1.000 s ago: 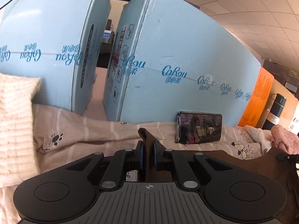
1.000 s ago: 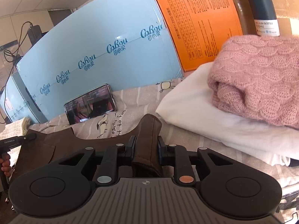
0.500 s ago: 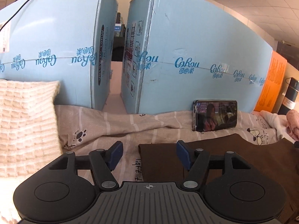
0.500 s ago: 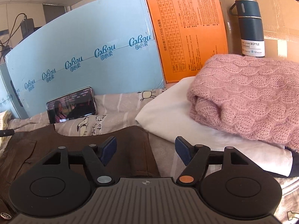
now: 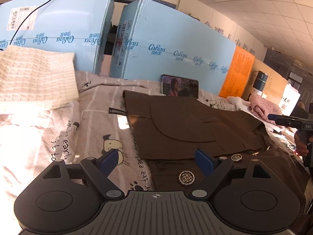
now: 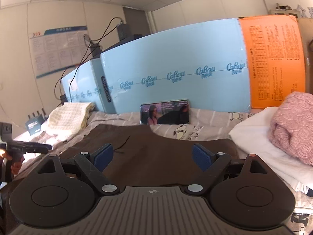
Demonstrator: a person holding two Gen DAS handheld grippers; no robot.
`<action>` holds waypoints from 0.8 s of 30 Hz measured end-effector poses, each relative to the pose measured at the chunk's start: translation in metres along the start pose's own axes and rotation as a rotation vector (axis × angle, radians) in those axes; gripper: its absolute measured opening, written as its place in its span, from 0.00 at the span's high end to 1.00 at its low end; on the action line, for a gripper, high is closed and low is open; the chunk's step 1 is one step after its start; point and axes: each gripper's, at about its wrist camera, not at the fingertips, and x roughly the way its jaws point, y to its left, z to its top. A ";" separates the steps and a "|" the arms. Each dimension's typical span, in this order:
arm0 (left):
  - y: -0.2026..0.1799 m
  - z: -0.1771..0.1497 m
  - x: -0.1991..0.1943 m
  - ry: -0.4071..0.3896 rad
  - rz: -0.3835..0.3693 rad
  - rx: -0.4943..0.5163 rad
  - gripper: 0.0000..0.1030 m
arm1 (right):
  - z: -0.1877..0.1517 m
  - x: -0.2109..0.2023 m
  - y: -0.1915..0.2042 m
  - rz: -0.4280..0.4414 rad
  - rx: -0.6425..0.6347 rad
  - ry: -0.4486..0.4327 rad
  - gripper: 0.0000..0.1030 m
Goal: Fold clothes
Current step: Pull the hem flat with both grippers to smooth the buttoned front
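A dark brown garment lies folded over on the patterned bedsheet, with metal buttons showing near its front edge. It also fills the middle of the right wrist view. My left gripper is open and empty, above the garment's near left corner. My right gripper is open and empty, above the garment's near edge. The right gripper shows at the right of the left wrist view, and the left gripper at the left of the right wrist view.
A cream knit lies folded at the left. A pink sweater sits on a white garment at the right. A phone leans against blue boxes behind. An orange box and a flask stand at the back right.
Both grippers let go of the brown garment and opened. They have drawn back and up, and the garment now lies flat, folded on itself.
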 end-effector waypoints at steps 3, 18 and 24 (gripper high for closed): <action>-0.012 -0.009 0.001 0.043 0.000 0.058 0.15 | -0.013 0.008 0.032 0.056 -0.102 0.128 0.16; -0.047 -0.035 0.005 0.087 -0.005 0.235 0.14 | -0.042 0.009 0.056 0.126 -0.061 0.299 0.62; -0.049 -0.034 0.000 0.057 0.007 0.241 0.13 | -0.041 0.000 0.059 0.007 -0.154 0.222 0.96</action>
